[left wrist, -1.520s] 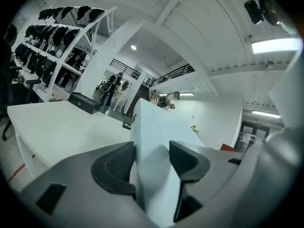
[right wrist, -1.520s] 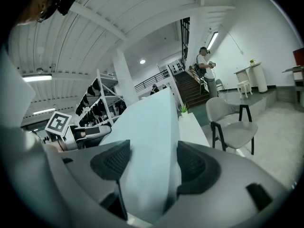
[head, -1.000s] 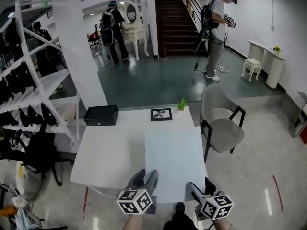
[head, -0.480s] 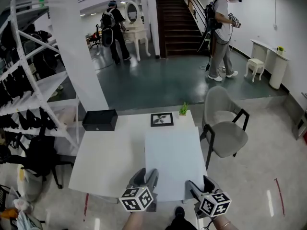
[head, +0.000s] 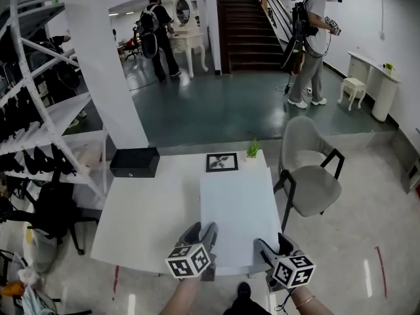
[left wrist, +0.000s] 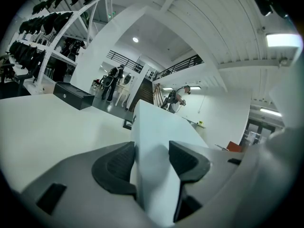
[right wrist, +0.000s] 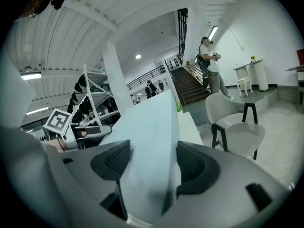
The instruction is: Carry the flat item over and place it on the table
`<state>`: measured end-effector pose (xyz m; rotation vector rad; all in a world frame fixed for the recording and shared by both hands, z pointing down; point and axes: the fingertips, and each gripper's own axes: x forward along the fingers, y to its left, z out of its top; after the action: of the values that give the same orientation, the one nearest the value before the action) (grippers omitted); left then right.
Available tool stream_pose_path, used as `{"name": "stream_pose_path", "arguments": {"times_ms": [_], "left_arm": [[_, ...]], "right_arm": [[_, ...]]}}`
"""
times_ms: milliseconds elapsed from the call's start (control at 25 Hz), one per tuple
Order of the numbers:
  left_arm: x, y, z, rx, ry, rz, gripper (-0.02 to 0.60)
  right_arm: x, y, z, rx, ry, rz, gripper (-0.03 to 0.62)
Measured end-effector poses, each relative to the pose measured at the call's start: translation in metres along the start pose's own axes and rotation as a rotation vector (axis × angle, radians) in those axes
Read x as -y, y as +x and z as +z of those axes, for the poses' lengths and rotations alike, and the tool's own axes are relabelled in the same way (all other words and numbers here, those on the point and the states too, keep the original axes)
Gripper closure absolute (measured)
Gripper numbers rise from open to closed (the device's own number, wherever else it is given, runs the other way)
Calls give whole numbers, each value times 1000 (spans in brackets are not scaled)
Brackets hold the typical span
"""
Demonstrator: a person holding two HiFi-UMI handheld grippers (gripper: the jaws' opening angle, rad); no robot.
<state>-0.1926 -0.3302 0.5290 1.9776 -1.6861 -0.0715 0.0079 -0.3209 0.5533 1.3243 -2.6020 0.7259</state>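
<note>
A pale blue-white flat board point(head: 239, 212) hangs level over the right half of the white table point(head: 144, 215). My left gripper point(head: 205, 236) is shut on its near left corner, and my right gripper point(head: 268, 247) is shut on its near right corner. In the left gripper view the board point(left wrist: 154, 141) runs away between the dark pads point(left wrist: 114, 164). In the right gripper view the board point(right wrist: 147, 141) fills the gap between the jaws, and the left gripper's marker cube point(right wrist: 58, 122) shows beyond it.
On the table's far edge stand a black box point(head: 134, 162), a framed picture point(head: 222, 162) and a small green plant point(head: 252, 150). A grey chair point(head: 305, 176) stands right of the table, a white rack point(head: 39, 130) left. People stand far off.
The board and both grippers have moved forward a little over the table. The far person on the right has stepped further right.
</note>
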Motion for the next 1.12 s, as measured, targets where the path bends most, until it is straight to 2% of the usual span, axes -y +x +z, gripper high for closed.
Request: {"name": "stream_pose_path", "arguments": {"times_ms": [440,1120], "left_arm": [[-15,31,-12,-57,-28,43,359],[-19,57,-24,-140,1,73,363]], "right_arm": [[19,26,-5,-39,18,-5,290],[41,44,-25,-115,81,-15,292]]}}
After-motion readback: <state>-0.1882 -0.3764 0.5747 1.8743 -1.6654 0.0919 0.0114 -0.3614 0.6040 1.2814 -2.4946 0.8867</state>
